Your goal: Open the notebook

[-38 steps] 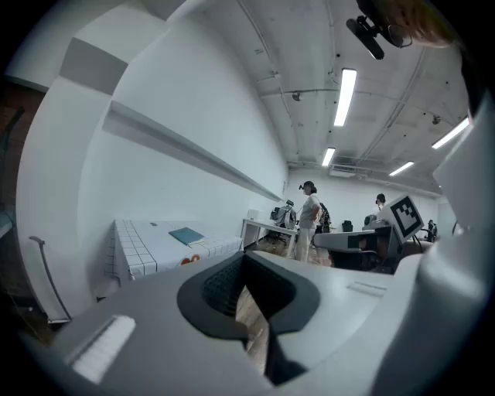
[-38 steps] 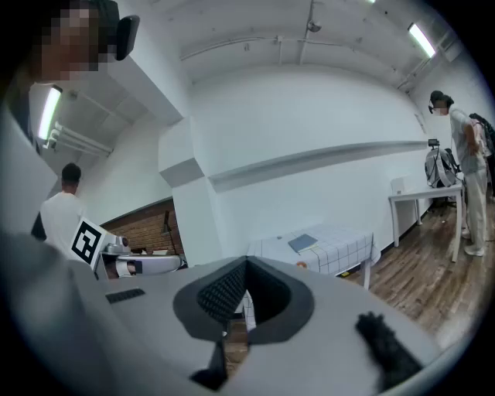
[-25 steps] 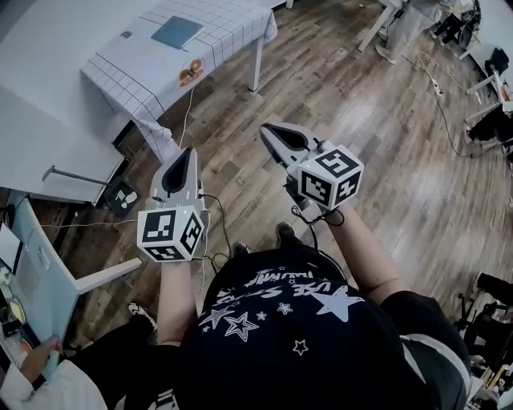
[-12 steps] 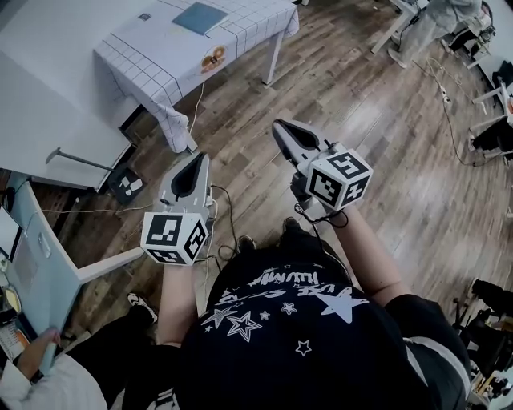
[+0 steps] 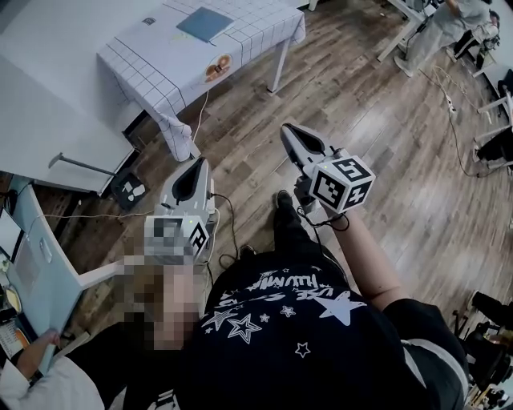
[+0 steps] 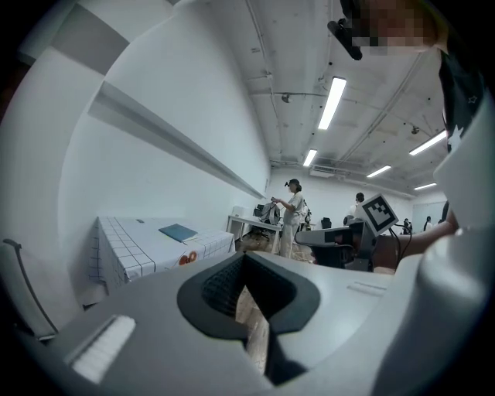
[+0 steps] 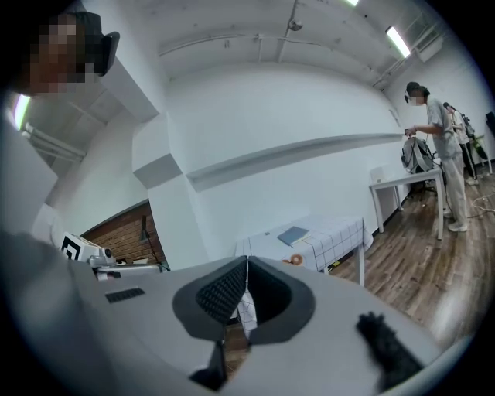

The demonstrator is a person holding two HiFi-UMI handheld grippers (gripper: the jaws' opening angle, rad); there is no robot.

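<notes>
A blue notebook [image 5: 205,22] lies closed on a table with a white checked cloth [image 5: 152,56], far ahead of both grippers. It also shows as the notebook [image 6: 179,231] in the left gripper view and the notebook [image 7: 293,235] in the right gripper view. My left gripper [image 5: 197,162] and right gripper [image 5: 286,129] are held out over the wooden floor, well short of the table. The left gripper [image 6: 246,256] is shut with nothing in it. So is the right gripper [image 7: 247,261].
An orange round mark [image 5: 216,68] sits on the cloth near its front edge. A white desk [image 5: 48,128] stands at the left, with a cable and a floor box [image 5: 128,192] below it. Another person [image 5: 437,28] stands at tables at the back right. A seated person's hand [image 5: 36,360] is at lower left.
The table and notebook have slid right and lower in the head view as I step toward them. Both grippers stay shut and have dropped slightly.
</notes>
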